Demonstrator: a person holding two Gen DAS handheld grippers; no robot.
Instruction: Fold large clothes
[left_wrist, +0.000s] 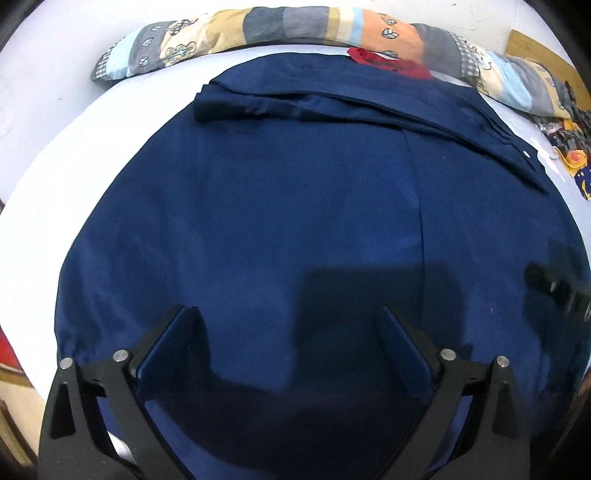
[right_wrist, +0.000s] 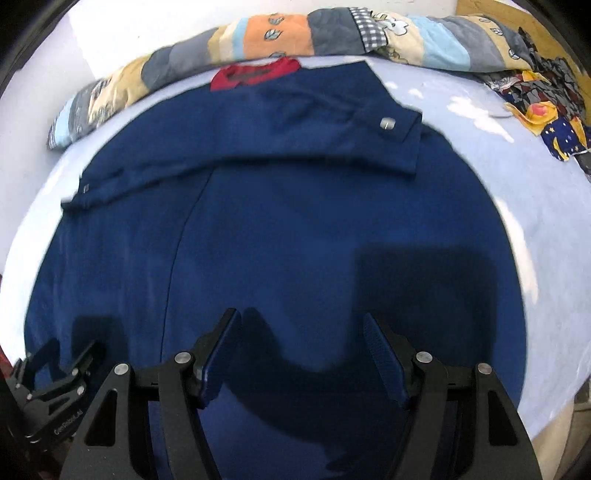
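Observation:
A large navy blue garment (left_wrist: 295, 206) lies spread flat on a pale bed sheet (left_wrist: 55, 155). Its sleeves are folded across the far part, with a cuff and metal snap (right_wrist: 386, 123) to the right. The garment also fills the right wrist view (right_wrist: 295, 229). My left gripper (left_wrist: 288, 314) is open and empty, just above the garment's near part. My right gripper (right_wrist: 303, 317) is open and empty above the garment's near right part. The left gripper shows at the lower left of the right wrist view (right_wrist: 55, 384); the right gripper shows blurred at the right edge of the left wrist view (left_wrist: 561, 284).
A patchwork quilt (left_wrist: 280, 29) is rolled along the far edge of the bed. A red garment (right_wrist: 255, 74) lies between the quilt and the navy garment. A patterned cloth pile (right_wrist: 546, 107) sits at the far right. A white wall is behind.

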